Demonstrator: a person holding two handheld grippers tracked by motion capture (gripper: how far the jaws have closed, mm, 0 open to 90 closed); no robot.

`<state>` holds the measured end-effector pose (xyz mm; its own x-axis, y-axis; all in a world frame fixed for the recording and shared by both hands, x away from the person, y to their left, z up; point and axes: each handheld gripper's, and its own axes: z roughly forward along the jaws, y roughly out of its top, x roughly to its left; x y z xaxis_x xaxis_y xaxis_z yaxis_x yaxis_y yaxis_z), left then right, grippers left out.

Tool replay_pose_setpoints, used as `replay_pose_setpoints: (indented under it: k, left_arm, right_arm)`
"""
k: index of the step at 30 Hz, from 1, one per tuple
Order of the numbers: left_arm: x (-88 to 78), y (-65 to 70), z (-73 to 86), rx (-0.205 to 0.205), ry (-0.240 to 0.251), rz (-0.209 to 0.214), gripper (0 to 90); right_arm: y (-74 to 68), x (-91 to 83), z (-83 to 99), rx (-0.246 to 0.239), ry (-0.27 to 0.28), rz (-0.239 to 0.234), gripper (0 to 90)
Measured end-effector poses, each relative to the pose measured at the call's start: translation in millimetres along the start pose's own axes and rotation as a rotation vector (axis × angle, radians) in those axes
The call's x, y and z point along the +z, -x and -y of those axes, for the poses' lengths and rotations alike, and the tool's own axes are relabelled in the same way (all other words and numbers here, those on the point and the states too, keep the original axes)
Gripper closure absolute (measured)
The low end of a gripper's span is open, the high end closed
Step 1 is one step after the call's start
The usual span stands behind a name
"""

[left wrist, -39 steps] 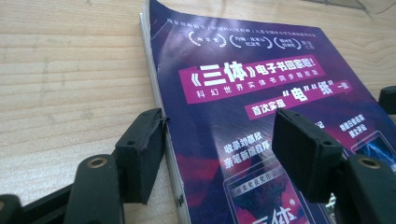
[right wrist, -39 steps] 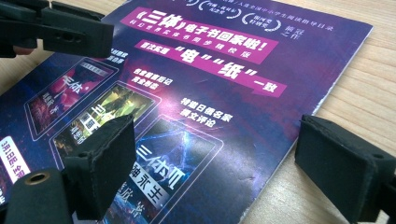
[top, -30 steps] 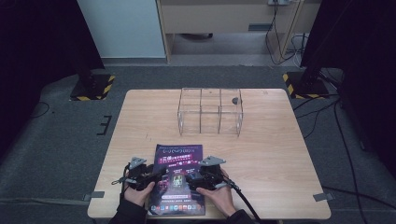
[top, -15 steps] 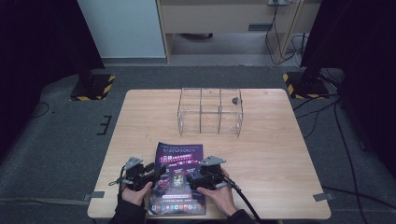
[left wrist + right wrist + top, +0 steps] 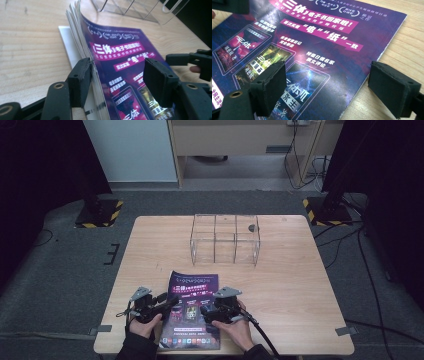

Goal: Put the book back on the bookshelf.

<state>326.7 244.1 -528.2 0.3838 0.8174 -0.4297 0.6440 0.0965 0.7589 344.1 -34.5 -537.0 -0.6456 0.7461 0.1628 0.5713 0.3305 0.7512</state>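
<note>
The magazine [image 5: 192, 307] lies on the table [image 5: 290, 285] near its front edge, well short of the clear rack [image 5: 225, 237] that stands toward the far side.

The main risk sits at the magazine's left edge. There the left gripper [image 5: 117, 75] has its jaws wide apart, one jaw pressed against the fanned page edges and the other hovering above the cover. The cover and top pages [image 5: 77, 37] bow upward and lift off a white sheet [image 5: 66, 42] lying flat beneath. If those jaws close from this stance, they will likely catch only some of the pages, or crease the curled cover, since the stack is loose and splayed. A pull to the side could also drag the whole magazine across the smooth wood instead of turning a page, because nothing clamps it down.

The right gripper [image 5: 327, 82] is also open, its jaws spread well apart and gripping nothing. It hovers over the magazine's right edge: one jaw sits above the printed cover, the other above bare table just beside the edge. From the gripper view I cannot tell whether either jaw touches the paper. If it gives no downward hold, the magazine may slide or skew toward the rack.
</note>
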Motion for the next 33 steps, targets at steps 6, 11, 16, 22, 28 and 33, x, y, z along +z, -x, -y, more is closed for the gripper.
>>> replay_pose_setpoints:
  k: [6, 11, 16, 22, 28, 33]
  left_arm:
    - [-0.4, 6.4, -1.6, 0.032, 0.029, 0.036, 40.1]
    - [11.2, 15.8, -1.3, 0.037, -0.010, 0.075, 40.7]
    - [26.9, 18.3, -4.1, 0.089, -0.178, 0.034, 43.1]
    - [25.3, 16.5, -8.5, 0.066, -0.198, 0.012, 57.3]
    - [28.7, 14.8, -10.3, 0.046, -0.225, 0.012, 62.6]
    - [27.0, 19.1, -13.4, 0.069, -0.223, 0.003, 70.9]
  right_arm:
    - [1.0, -0.5, 0.1, -0.002, -0.002, -0.004, 15.6]
    - [1.3, -0.8, 0.2, -0.003, -0.001, -0.005, 16.5]
    - [3.0, -1.8, 0.6, 0.002, 0.005, -0.005, 19.6]
    - [4.2, -2.5, 0.9, 0.007, 0.008, -0.009, 20.6]
    - [4.3, -2.6, 0.9, 0.009, 0.008, -0.009, 21.2]
    - [4.5, -2.5, 0.9, 0.013, 0.011, -0.008, 21.2]
